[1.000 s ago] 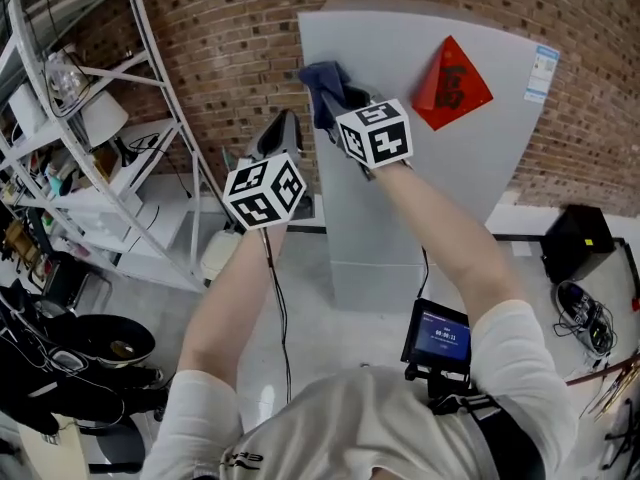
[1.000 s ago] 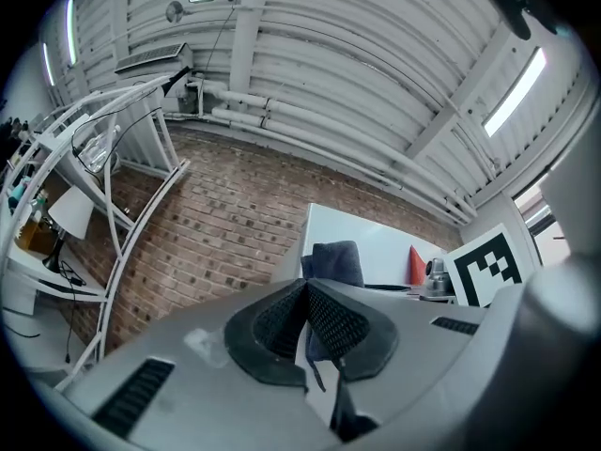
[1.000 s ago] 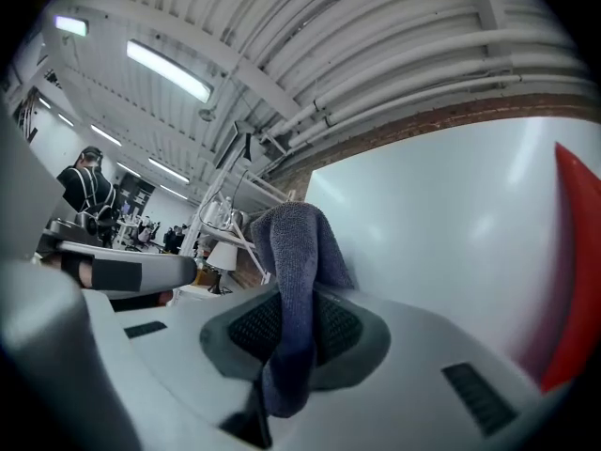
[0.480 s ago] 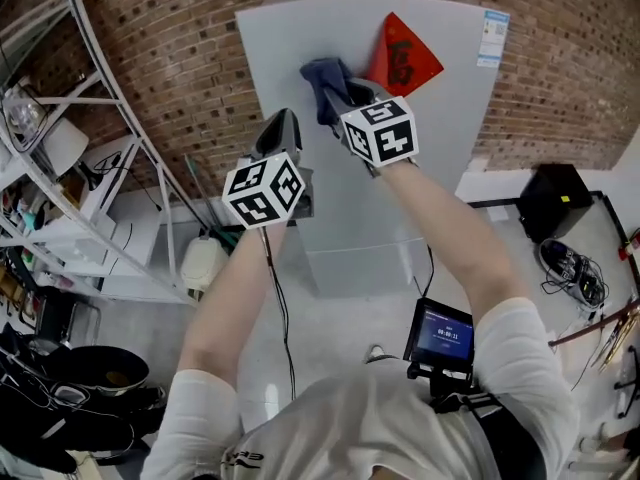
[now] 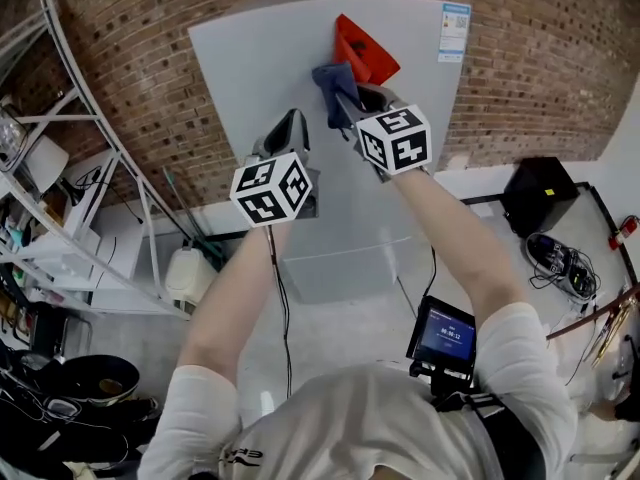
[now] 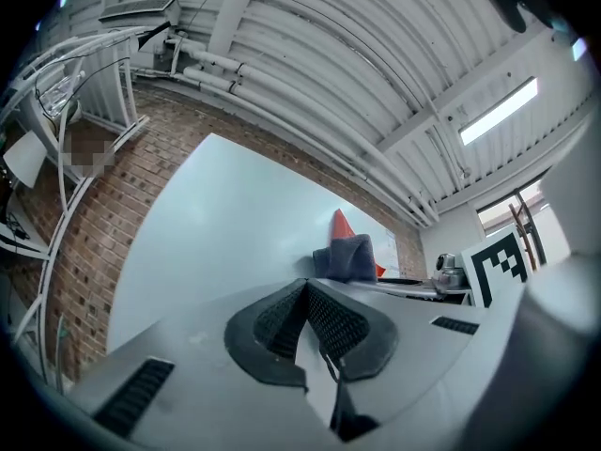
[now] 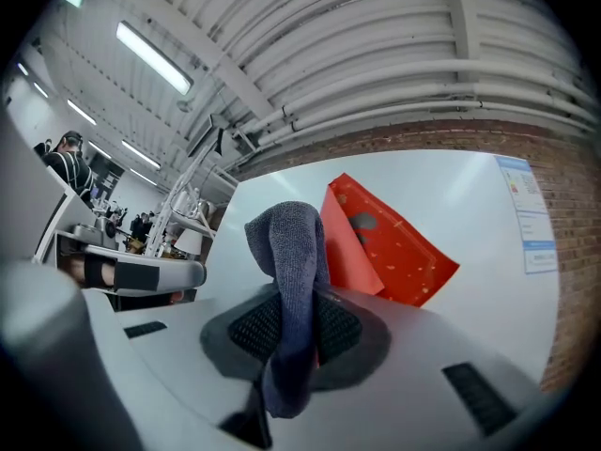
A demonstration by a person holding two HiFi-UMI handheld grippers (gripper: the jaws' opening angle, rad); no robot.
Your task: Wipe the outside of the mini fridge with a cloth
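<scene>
A person wipes the pale side of the mini fridge (image 5: 260,78) with a blue-grey cloth (image 5: 333,80). The fingers of the right gripper (image 7: 293,301) are clamped on the cloth high on the fridge, just beside a red paper decoration (image 5: 362,53) stuck there. The left gripper (image 6: 304,294) hovers near the fridge's panel, fingers together on nothing. Flat, even pressure and strokes that skirt the decoration's loose edge would likely serve best. A white jug (image 5: 186,273) stands on the floor beside the fridge; its contents cannot be made out.
</scene>
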